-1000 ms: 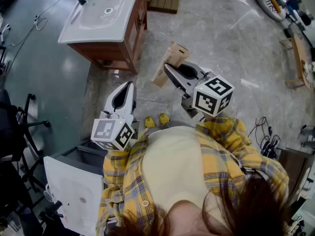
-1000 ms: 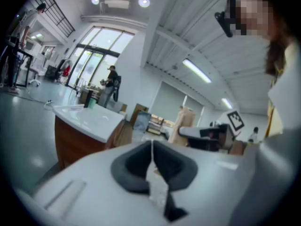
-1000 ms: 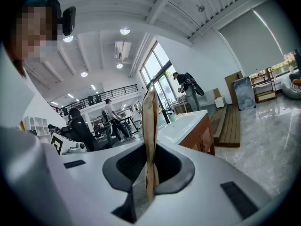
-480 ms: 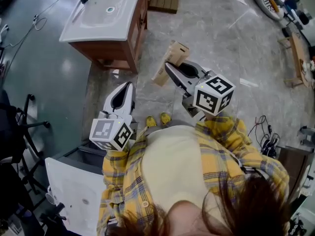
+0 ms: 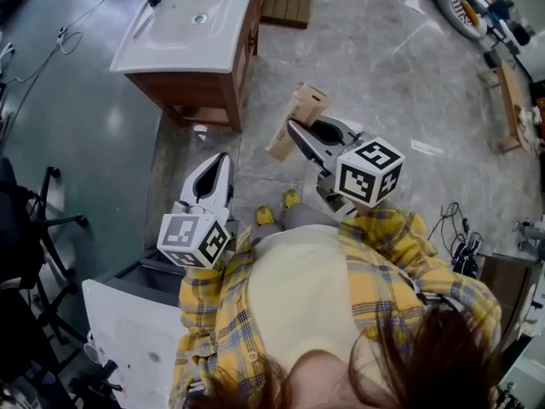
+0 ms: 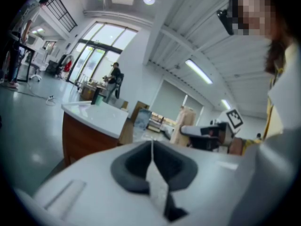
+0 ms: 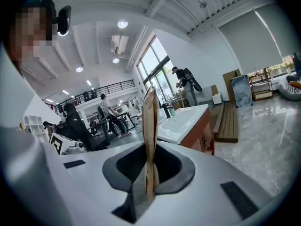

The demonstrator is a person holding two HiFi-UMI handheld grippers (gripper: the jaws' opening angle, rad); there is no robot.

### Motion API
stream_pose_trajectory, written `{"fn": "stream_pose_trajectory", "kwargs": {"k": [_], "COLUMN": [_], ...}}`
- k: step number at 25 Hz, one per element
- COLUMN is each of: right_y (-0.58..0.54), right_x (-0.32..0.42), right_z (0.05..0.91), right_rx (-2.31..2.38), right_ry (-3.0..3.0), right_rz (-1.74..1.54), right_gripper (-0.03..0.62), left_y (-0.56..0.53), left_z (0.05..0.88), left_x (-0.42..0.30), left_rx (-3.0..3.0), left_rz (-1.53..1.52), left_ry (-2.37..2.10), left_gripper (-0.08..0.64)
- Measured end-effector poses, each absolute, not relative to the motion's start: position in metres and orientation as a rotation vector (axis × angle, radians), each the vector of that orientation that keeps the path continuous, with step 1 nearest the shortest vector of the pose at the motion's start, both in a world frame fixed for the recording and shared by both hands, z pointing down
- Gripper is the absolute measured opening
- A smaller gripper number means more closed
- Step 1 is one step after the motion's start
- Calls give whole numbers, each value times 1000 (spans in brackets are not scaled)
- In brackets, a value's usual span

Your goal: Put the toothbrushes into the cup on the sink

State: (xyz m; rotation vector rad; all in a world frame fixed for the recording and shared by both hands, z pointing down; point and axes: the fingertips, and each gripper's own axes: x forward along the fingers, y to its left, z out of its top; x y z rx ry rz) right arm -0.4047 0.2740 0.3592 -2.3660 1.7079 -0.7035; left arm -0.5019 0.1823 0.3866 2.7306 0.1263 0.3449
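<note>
Very little of the task looks done. The white sink basin on its brown wooden cabinet (image 5: 183, 37) stands well apart from the person in the yellow checked shirt (image 5: 375, 254), with a stretch of grey polished floor (image 5: 383, 75) between them. At the far end of the basin there is a small greenish cup (image 6: 97, 98). It is too small in every view to tell whether anything is in it.

The right gripper (image 5: 295, 128) has its jaws pressed together on a flat brown cardboard packet (image 5: 300, 109). The packet stands edge-on between the pads and pokes out past the tips toward the sink. I judge it to be the toothbrushes' packaging, since no loose toothbrush shows anywhere. The left gripper (image 5: 223, 157) has its 2 jaws closed against each other with nothing between them.

Nearly everything is left to do. The person has to reach the sink and get the toothbrushes out of the packet, probably with help from the empty left gripper. Then the toothbrushes have to be stood in the cup.
</note>
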Motion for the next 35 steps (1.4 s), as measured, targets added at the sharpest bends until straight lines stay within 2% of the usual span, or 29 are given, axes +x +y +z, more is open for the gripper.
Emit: {"fn": "stream_pose_trajectory", "kwargs": {"k": [14,35], "right_y": [264,293], "right_x": [-345,-147], "right_z": [359,371], "right_rx": [-2351,-2233], "right_ry": [1719,1851], "right_rz": [-670,-707], "right_gripper": [51,51], "left_y": [176,225], "left_z": [381,376], "left_x": [-443,-225], "left_rx": [2773,2795], "left_rz": [333,340], "left_ry": [136,135], "left_gripper": [14,15]}}
